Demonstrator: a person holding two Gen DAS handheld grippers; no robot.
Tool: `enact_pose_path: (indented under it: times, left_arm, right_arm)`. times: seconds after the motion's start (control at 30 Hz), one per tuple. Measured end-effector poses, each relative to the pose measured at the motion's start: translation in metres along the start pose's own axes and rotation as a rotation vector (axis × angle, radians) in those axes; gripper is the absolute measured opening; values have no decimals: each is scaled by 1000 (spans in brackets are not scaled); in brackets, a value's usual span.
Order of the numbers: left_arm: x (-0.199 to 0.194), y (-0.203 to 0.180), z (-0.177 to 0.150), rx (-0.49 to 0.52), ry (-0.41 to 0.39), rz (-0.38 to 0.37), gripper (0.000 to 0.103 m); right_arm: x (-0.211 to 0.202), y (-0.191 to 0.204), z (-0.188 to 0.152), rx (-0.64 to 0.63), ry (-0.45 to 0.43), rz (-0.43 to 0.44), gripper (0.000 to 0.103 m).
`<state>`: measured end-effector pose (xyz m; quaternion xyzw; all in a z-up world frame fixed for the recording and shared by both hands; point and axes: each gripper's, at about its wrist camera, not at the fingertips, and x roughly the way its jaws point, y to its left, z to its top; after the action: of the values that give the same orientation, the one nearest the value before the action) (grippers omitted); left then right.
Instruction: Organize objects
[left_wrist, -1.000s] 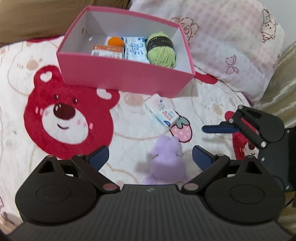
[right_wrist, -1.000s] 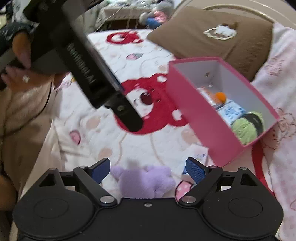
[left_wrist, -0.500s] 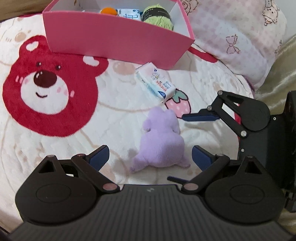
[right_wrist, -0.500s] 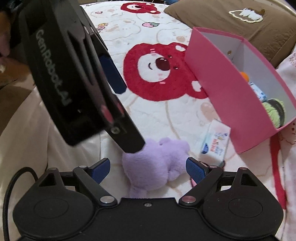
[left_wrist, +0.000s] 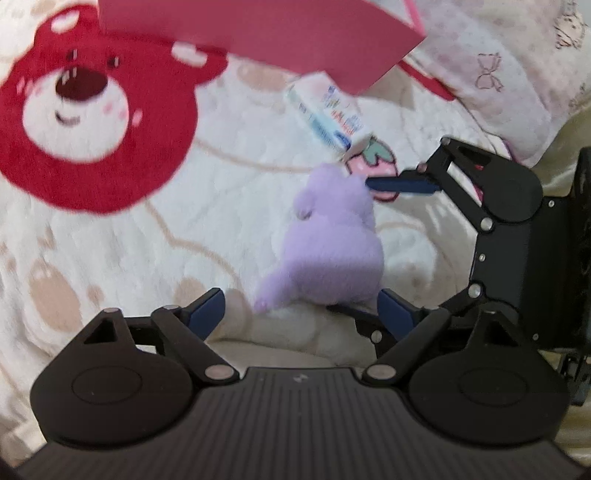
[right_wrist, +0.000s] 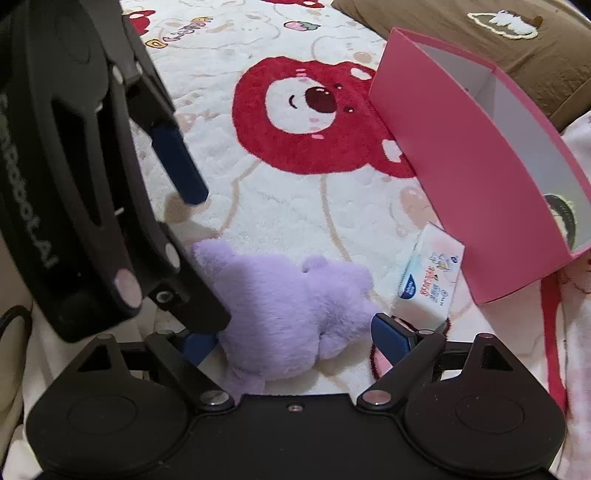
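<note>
A purple plush toy (left_wrist: 332, 243) lies on the bear-print blanket and also shows in the right wrist view (right_wrist: 291, 302). My right gripper (right_wrist: 295, 339) is open with the plush between its blue fingers, not squeezed. My left gripper (left_wrist: 303, 314) is open just in front of the plush, close beside the right one. A white and blue tissue pack (left_wrist: 328, 118) lies beyond the plush, next to the pink box (right_wrist: 461, 162); the pack shows in the right wrist view (right_wrist: 432, 277) too. Green yarn (right_wrist: 563, 218) shows inside the box.
A pink checked pillow (left_wrist: 498, 74) lies at the right of the box and a brown pillow (right_wrist: 517, 40) behind it. The blanket's big red bear face (right_wrist: 306, 110) is to the left of the box.
Both grippers have moved down and forward to the plush. The right gripper's fingers now sit on either side of it. The box has slid toward the top of the left view.
</note>
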<state>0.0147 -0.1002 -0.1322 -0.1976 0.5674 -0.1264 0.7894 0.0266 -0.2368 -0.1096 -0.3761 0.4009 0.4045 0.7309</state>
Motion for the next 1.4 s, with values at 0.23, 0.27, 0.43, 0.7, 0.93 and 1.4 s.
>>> enact_pose_path:
  times: [0.23,0.27,0.43,0.7,0.93,1.4]
  left_arm:
    - [4,1,-4,3,-19,-2,75]
    - [5,1,-3,5,-20,-5,75]
    - [9,7,-2,-20,-15,-14,75]
    - [7,13,4,-43,-12,-49,64]
    - [0,25,13,-73,-40,-74,61]
    - [-14,56,36,-175,-138,-102,58]
  right_arm:
    - [15,-8,-1,-7,11,15,99]
    - [16,-9,-2,-6,11,19,99]
    - [26,-14,-5,8,22,38,101]
    - [29,-22,-5,92,0,74,98]
    - [28,-23,-4,261,-38,58,98]
    - [42,-47,5,760,-125,70,99]
